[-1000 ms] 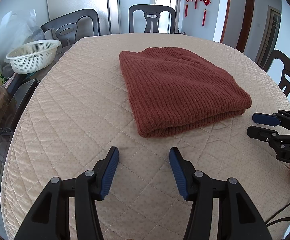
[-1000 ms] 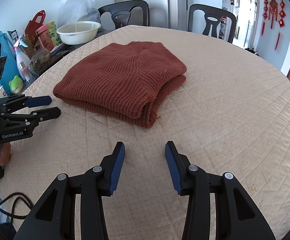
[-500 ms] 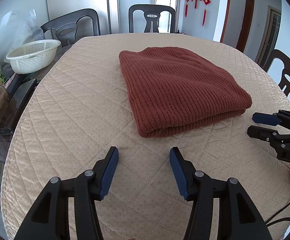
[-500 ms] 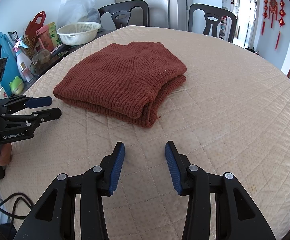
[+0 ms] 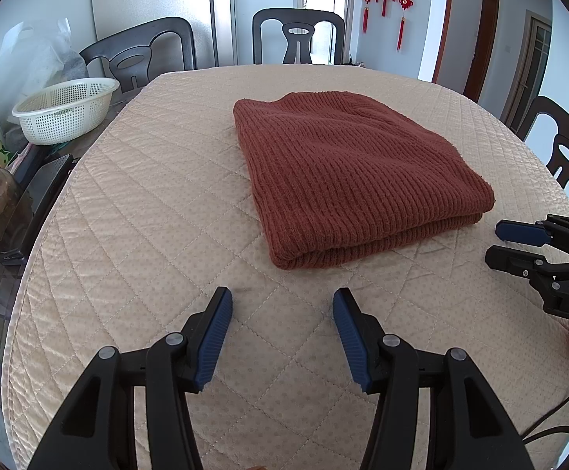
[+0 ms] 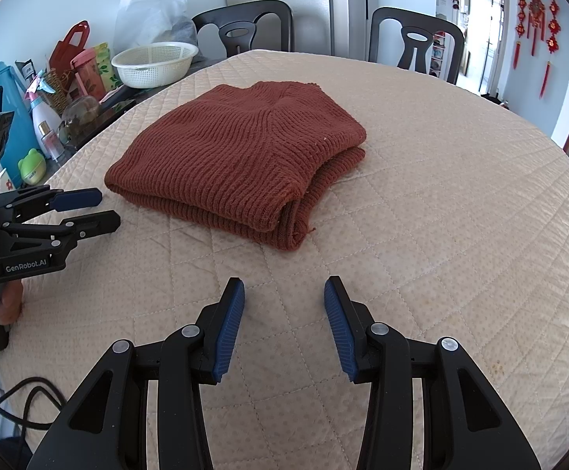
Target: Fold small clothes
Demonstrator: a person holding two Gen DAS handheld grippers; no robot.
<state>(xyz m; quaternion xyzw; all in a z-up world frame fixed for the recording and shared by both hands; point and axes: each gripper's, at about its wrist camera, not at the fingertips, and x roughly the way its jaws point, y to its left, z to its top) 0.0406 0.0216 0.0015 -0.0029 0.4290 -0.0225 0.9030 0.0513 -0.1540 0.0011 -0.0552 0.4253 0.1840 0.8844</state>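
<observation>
Rust-brown knit sweater point(image 5: 354, 172) sits folded in a compact stack on the quilted beige table point(image 5: 135, 243). Layered edges face you and the top panel lies flat. Reads as fold done, or nearly so. It's placed mid-table, so both tools can get at it from your side.

Your left tool point(image 5: 282, 313) hovers over bare quilt just in front of the sweater's near-left corner. Jaws about halfway apart. Nothing between the blue pads point(image 5: 215, 337), and nothing touched.

Your right tool point(image 6: 284, 301) is the same: in front of the sweater's near-right corner, where the stacked hems show a loose thread. Jaws moderately apart and empty, clear of the fabric.

Each tool shows at the side in the other's view, near the sweater's front edge but apart from it. Looks like you're parked off the garment because there's nothing left to pinch. Both point down toward the table, ready either to tidy an edge or to pull away.

White perforated basket point(image 5: 65, 113) sits beyond the sweater's far-left side, off the quilt. Clutter of bottles and bags point(image 6: 49, 90) lies past that, well apart from the sweater. Dark chairs point(image 5: 298, 35) stand behind the sweater's far edge.

If you tidy, watch that the right-hand hem stack doesn't slide open.
</observation>
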